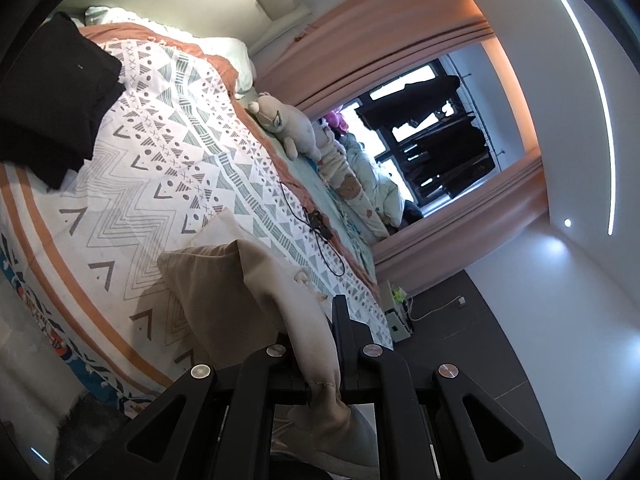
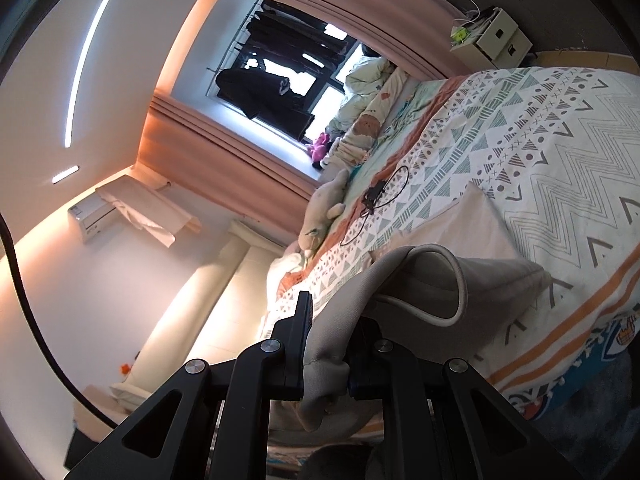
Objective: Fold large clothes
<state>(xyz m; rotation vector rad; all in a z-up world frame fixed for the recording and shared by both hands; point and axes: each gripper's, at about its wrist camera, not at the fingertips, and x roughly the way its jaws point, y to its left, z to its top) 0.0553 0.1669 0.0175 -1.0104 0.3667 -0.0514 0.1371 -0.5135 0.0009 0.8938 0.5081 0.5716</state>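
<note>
Both tongs, left tongs (image 1: 320, 344) and right tongs (image 2: 326, 344), were clamped on the beige garment (image 1: 224, 280) lifted above the bed (image 1: 168, 128); soft, limp, light cloth, probably best held at hems.

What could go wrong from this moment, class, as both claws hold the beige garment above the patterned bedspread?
1. Each claw pinches only an edge of the beige garment: the left claw near a hem, the right claw on a bunched fold. Either edge might slip free.
2. A black cable lies on the bedspread just beyond the garment; the cloth could drag or snag it.
3. The garment hangs creased, so the fold may set unevenly.
</note>
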